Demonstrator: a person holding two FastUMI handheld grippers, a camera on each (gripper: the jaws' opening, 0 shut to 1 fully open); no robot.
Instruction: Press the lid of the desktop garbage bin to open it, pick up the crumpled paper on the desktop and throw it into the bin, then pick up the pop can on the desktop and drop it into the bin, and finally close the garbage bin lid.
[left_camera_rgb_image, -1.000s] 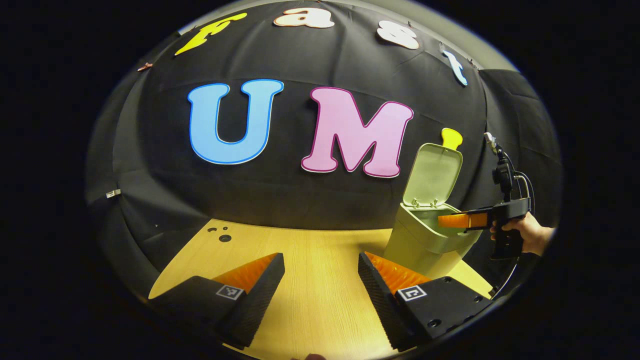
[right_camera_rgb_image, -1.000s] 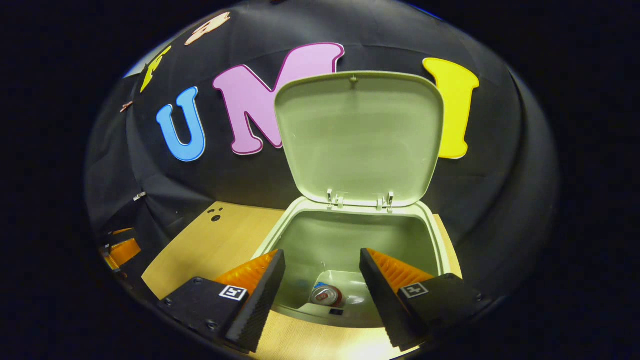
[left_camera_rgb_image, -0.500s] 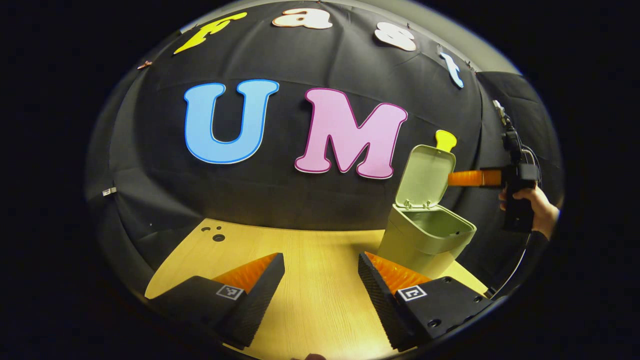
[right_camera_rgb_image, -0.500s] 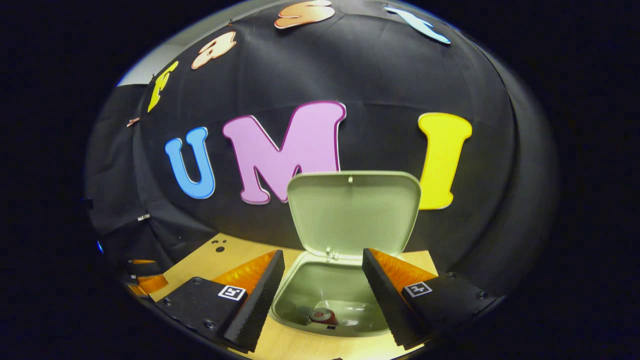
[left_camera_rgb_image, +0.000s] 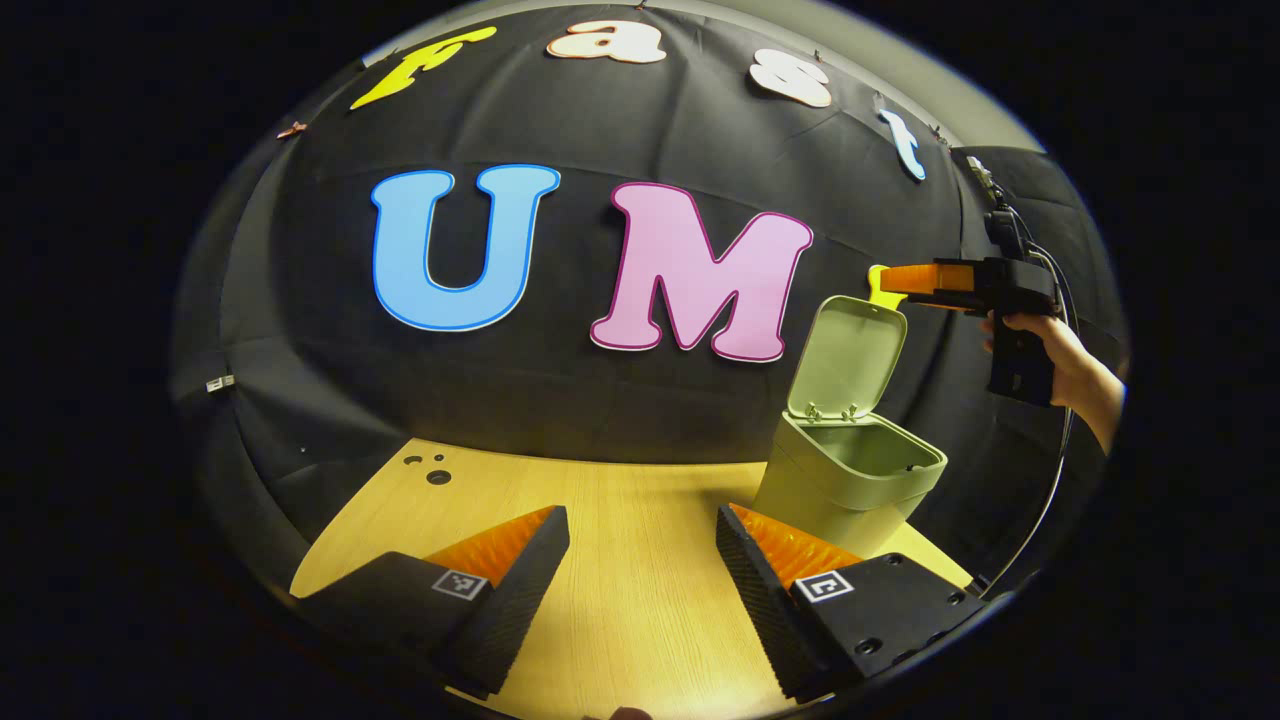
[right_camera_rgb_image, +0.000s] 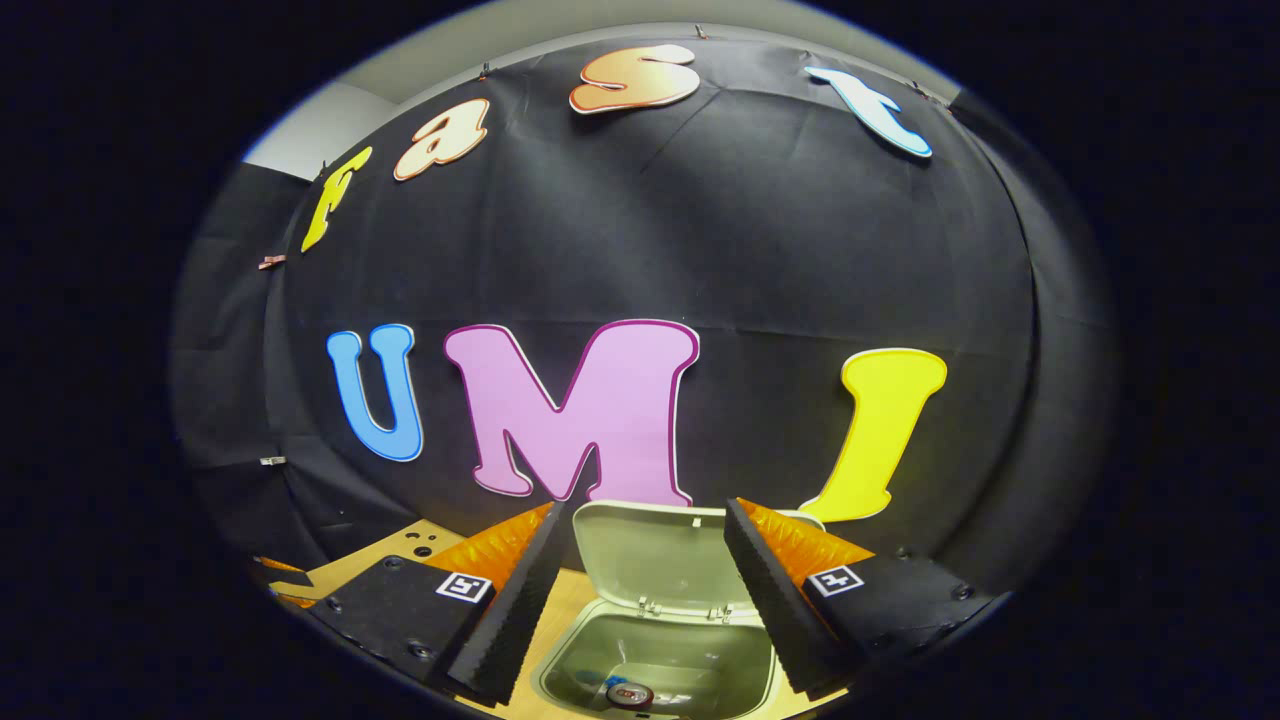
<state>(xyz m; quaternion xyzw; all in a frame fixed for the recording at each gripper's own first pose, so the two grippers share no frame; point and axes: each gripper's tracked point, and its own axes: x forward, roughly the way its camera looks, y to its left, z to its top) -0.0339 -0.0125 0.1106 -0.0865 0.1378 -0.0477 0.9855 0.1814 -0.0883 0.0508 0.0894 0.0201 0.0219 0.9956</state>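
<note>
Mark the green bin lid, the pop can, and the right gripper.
pale green plastic bin lid (left_camera_rgb_image: 850, 357): left gripper view, inner face.
pop can (right_camera_rgb_image: 630, 694): right gripper view, top end, inside bin.
right gripper (left_camera_rgb_image: 888, 282): left gripper view, fingertips.

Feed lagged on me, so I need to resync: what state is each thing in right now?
garbage bin: upright on the table, open.
lid: raised, not yet closed.
pop can: inside the bin, at the bottom.
right gripper: open, empty, level with the lid's top edge.
left gripper: open, empty, over the table.
</note>
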